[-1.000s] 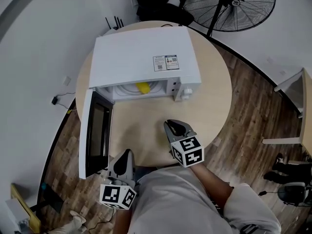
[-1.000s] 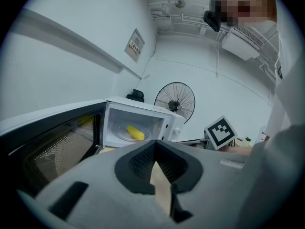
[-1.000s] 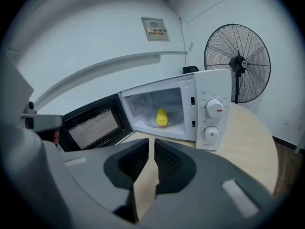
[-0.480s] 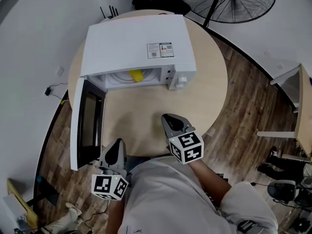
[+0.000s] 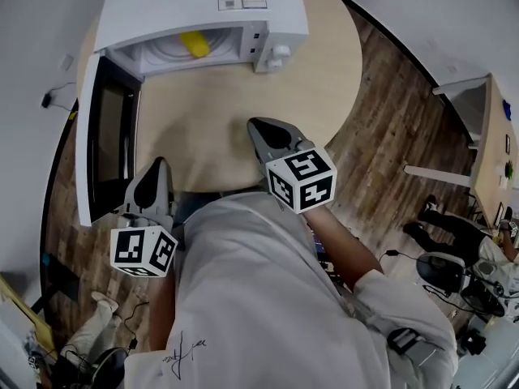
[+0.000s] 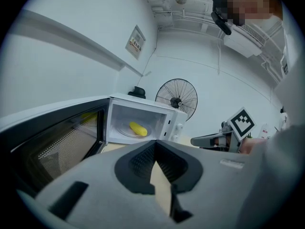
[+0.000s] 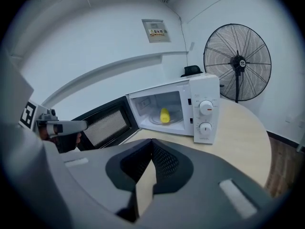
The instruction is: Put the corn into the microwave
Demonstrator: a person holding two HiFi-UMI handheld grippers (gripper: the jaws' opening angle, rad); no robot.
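Observation:
The yellow corn (image 5: 195, 44) lies on the turntable inside the white microwave (image 5: 203, 2), whose door (image 5: 105, 132) hangs wide open to the left. The corn (image 6: 138, 128) shows in the left gripper view, and the corn (image 7: 165, 115) in the right gripper view too. My right gripper (image 5: 255, 125) hovers over the table's near part, well short of the microwave. Its jaws have just been closing, nothing is between them, and the tips now meet. My left gripper (image 5: 160, 164) is held beside the door's outer end, tips together and empty.
The round wooden table (image 5: 324, 71) carries the microwave at its far side. The microwave's two knobs (image 7: 206, 108) face me on its right panel. A standing fan (image 7: 237, 63) is behind the table. A pale desk (image 5: 466, 96) stands on the wood floor to the right.
The head view has tipped down, so the microwave sits higher in the frame and both grippers look larger and closer to my body. The corn has stayed inside.

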